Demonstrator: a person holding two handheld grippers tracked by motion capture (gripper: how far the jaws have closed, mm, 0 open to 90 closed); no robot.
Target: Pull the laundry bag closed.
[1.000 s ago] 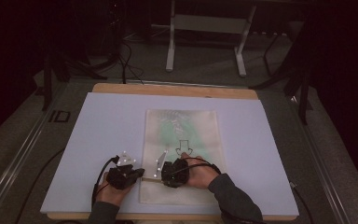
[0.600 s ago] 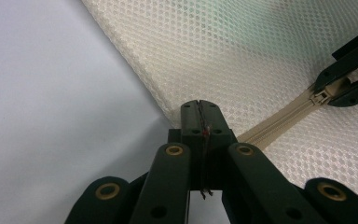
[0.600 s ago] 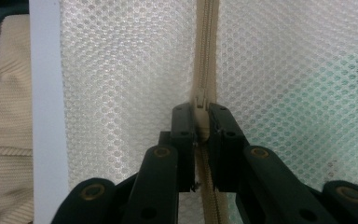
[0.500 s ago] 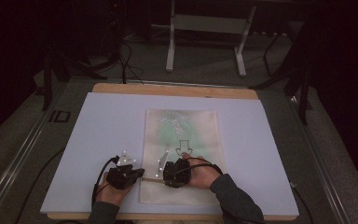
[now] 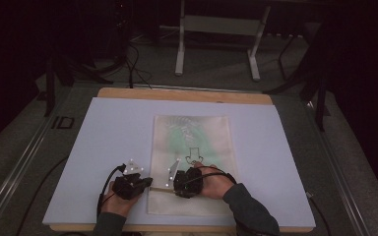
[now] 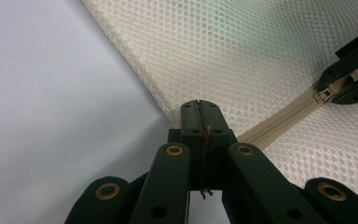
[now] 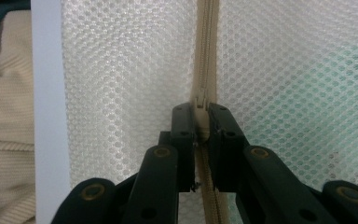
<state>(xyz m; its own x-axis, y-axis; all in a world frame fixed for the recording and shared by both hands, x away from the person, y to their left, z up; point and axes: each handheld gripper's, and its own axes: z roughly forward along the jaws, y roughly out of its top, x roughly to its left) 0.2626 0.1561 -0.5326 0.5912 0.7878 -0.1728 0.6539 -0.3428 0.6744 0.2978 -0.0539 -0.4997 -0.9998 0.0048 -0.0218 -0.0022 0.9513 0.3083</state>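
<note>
Resting low on the table, the right gripper (image 7: 200, 122) clamps the mesh bag's (image 7: 121, 93) zipper pull (image 7: 200, 100); the left gripper (image 6: 200, 112) pinches the bag's corner.

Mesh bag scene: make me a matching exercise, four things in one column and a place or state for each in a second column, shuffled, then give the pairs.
Things:
1. left tool
2. right tool
3. mesh bag
4. zipper pull

Places or states:
A. lies flat on the white table cover
B. shut on the bag's corner, at the zipper's end
C. sits between two jaw tips
D. shut on the zipper pull

Pairs: 1-B, 2-D, 3-A, 4-C
</note>
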